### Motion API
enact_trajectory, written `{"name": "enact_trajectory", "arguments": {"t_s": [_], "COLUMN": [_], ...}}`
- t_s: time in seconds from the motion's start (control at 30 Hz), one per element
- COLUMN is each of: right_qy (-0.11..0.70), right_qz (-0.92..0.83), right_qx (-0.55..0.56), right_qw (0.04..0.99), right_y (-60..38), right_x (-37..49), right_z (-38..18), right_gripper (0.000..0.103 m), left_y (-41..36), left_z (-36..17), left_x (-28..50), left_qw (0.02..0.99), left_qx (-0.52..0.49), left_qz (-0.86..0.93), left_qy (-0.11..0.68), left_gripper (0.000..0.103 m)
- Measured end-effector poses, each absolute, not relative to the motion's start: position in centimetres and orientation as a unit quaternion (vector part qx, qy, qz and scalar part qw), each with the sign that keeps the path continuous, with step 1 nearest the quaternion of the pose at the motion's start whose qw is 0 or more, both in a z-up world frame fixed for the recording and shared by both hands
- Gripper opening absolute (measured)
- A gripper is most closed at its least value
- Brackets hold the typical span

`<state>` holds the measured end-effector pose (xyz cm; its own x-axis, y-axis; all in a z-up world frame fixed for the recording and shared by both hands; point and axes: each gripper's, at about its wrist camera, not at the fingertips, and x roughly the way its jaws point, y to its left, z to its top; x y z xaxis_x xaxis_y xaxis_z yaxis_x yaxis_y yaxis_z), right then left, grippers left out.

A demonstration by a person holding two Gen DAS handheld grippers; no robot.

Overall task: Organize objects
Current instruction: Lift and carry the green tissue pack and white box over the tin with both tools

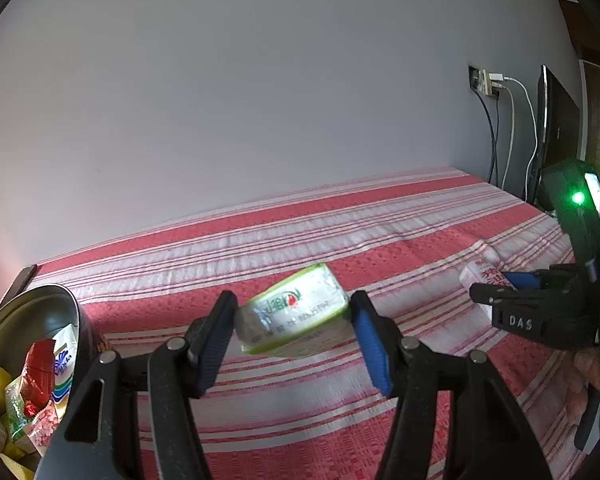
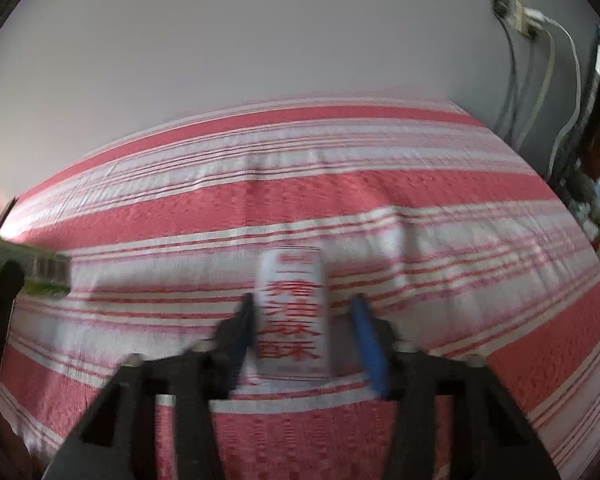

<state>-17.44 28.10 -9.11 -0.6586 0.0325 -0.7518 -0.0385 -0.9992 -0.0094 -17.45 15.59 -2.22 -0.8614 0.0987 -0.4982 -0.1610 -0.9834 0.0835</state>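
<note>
My left gripper [image 1: 292,332] is shut on a green-and-white packet [image 1: 296,308], which hangs tilted a little above the striped cover and casts a shadow on it. That packet also shows at the far left of the right wrist view [image 2: 40,276]. A white packet with red characters [image 2: 292,312] lies lengthwise between the fingers of my right gripper [image 2: 302,314]. The black finger is against its left edge and the blue pad is close by its right edge, but the picture is blurred. From the left wrist view the right gripper [image 1: 496,286] sits low over that white packet [image 1: 480,274].
A red-and-white striped cover [image 1: 340,220] spreads to the grey wall. A round metal tin [image 1: 40,312] at the lower left holds several snack packets. A wall socket with hanging cables [image 1: 488,80] and a dark screen [image 1: 556,136] stand at the right.
</note>
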Motion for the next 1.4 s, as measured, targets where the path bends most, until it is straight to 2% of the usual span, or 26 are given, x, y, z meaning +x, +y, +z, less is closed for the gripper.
{"name": "enact_trajectory", "arguments": {"t_s": [0.87, 1.1, 1.4], "right_qy": [0.016, 0.013, 0.002], "right_qz": [0.968, 0.969, 0.97], "right_qx": [-0.249, -0.237, -0.206], "right_qw": [-0.02, -0.067, -0.131], "right_y": [27.1, 24.2, 19.4], "right_x": [-13.1, -12.5, -11.4], "right_z": [-5.5, -4.5, -1.2], "right_gripper": [0.037, 0.037, 0.037], "left_y": [13.4, 11.0, 7.6], "left_z": [-1.4, -0.7, 2.7], "left_x": [-15.4, -13.4, -9.9], "left_qw": [0.017, -0.003, -0.037], "left_qx": [-0.207, -0.195, -0.153], "left_qz": [0.978, 0.981, 0.987], "left_qy": [0.027, 0.014, 0.018], "left_gripper": [0.058, 0.058, 0.058]}}
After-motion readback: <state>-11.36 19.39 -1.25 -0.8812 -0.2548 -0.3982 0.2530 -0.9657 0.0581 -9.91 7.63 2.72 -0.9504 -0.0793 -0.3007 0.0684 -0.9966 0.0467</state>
